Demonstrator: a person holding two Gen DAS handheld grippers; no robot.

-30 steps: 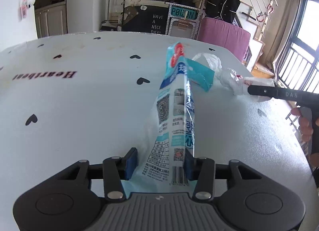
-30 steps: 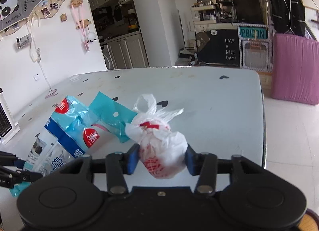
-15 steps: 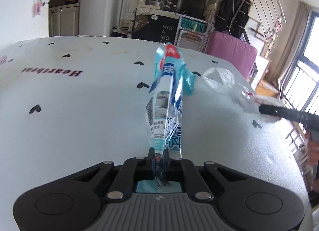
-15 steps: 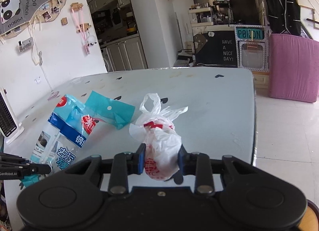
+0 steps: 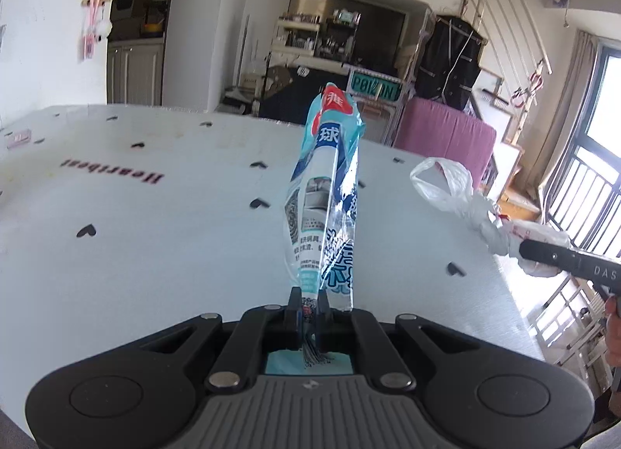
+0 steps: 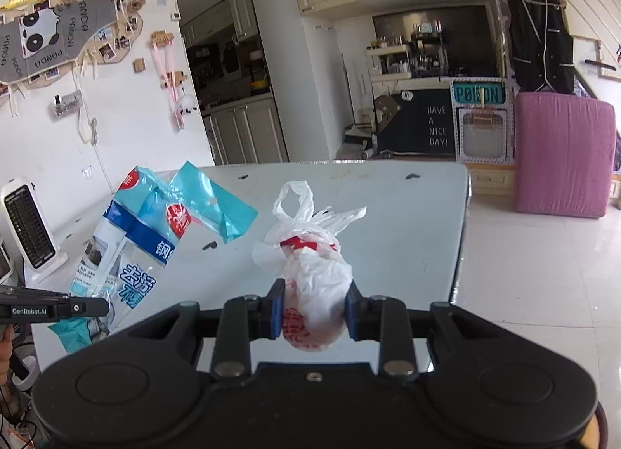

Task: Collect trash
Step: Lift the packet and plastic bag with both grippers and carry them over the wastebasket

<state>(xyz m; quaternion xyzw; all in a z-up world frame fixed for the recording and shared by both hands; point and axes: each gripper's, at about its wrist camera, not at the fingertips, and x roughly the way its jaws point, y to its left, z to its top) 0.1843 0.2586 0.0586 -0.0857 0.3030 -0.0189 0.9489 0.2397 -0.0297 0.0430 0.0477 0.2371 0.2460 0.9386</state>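
Note:
My left gripper [image 5: 308, 303] is shut on the bottom edge of a blue and clear plastic wrapper [image 5: 330, 193] and holds it raised above the white table [image 5: 155, 224]. The wrapper also shows in the right wrist view [image 6: 143, 239], with the left gripper [image 6: 97, 307] at its lower end. My right gripper [image 6: 313, 307] is shut on a knotted white plastic bag [image 6: 310, 274] with red print, lifted off the table. That bag shows at the right of the left wrist view [image 5: 465, 204], with the right gripper [image 5: 543, 255] on it.
The table [image 6: 388, 216] has black heart marks and its right edge [image 6: 464, 224] drops to a tiled floor. A white heater [image 6: 29, 231] stands at the left. A pink padded block [image 6: 562, 154] and a black cabinet [image 6: 419, 127] stand beyond.
Both grippers closed on their items and lifted them: the left shut on the wrapper, the right on the white bag. Both items rose off the table.

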